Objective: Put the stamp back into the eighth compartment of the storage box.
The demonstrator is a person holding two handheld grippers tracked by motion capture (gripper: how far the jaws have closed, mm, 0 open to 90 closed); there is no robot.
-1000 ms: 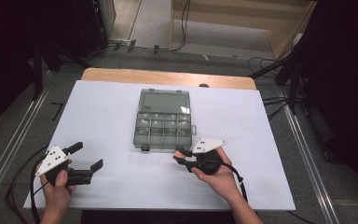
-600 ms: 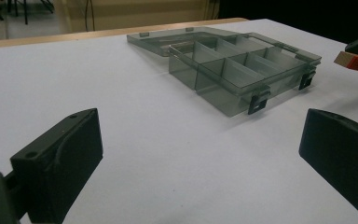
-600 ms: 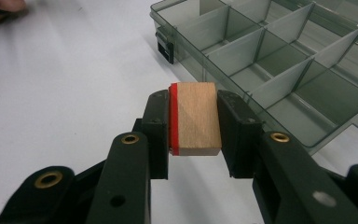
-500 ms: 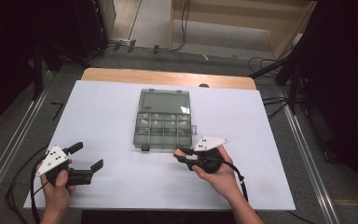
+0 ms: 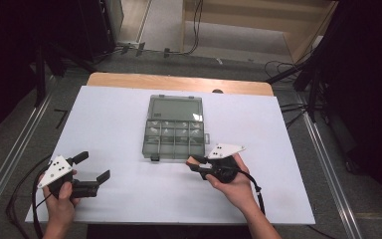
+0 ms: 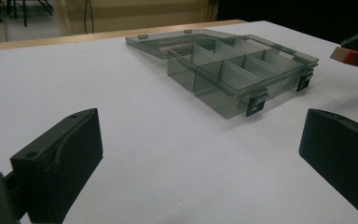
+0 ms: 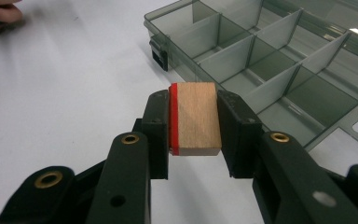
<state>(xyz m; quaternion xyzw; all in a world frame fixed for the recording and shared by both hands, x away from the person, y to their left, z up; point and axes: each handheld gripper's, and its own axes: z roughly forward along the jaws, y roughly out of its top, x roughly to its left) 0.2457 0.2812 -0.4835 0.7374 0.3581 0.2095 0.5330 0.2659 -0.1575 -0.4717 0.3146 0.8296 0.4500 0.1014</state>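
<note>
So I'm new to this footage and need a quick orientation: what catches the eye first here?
The wooden block with one red face, clamped in the right gripper just short of the open grey compartment box at mid-table. The left gripper hangs open over bare white table at the near left.

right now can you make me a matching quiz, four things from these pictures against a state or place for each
Things:
1. block
2. box
3. left gripper
4. right gripper

States or places:
A. lies open on the white table, its lid flat behind it
B. jaws wide apart with nothing between them
C. wooden with a red side, clamped between two black jaws
D. shut on the block, just in front of the box's near edge

Pairs: 1-C, 2-A, 3-B, 4-D
</note>
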